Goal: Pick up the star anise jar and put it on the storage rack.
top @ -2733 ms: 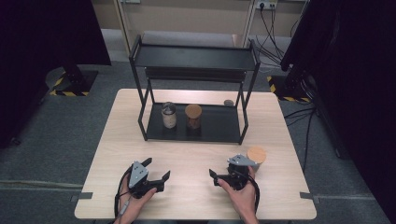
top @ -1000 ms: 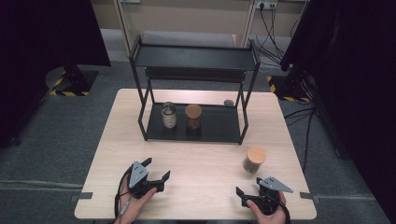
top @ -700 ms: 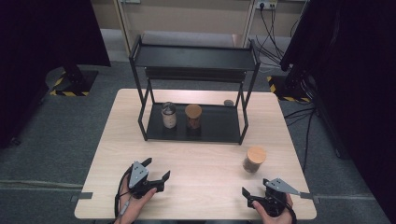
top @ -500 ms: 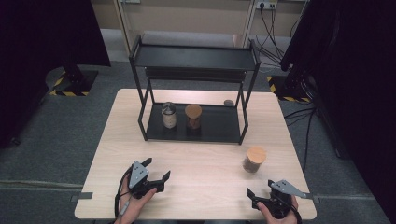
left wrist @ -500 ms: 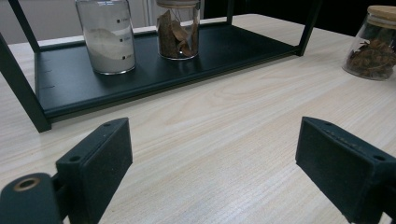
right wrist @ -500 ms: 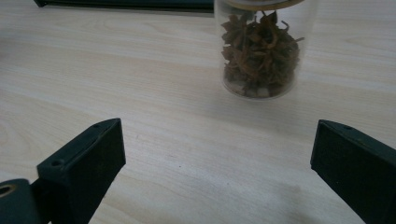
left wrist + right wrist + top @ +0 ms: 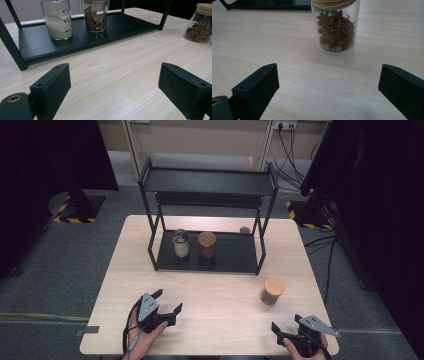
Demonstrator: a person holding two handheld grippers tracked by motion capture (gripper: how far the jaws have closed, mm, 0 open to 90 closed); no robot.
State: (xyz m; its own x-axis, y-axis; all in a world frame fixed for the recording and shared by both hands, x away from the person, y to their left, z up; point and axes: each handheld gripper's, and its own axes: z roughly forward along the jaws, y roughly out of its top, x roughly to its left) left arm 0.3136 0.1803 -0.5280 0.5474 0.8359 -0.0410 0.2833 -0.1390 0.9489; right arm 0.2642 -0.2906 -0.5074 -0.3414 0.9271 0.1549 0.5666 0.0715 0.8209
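A glass jar of star anise (image 7: 272,291) with a wooden lid stands upright on the table, right of centre. My right gripper (image 7: 286,322) is open near the front right edge, a short way behind the jar and not touching it. The right gripper view has the star anise jar (image 7: 336,30) standing ahead between the wide-apart jaws of the right gripper (image 7: 328,85). At the front left, my left gripper (image 7: 169,300) rests open and empty. The left gripper (image 7: 115,85) faces the rack, with the star anise jar (image 7: 200,27) far to its right.
A black two-tier rack (image 7: 207,182) stands at the back of the wooden table (image 7: 220,285). Its lower shelf (image 7: 100,35) holds a white-powder jar (image 7: 180,243) (image 7: 57,22) and a cork-lidded jar of brown bark (image 7: 207,245) (image 7: 95,17). A small round object (image 7: 244,229) lies behind the rack.
My right gripper has drawn back from beside the star anise jar to the front right edge, and the jar stays standing on the table. The left gripper has not moved.
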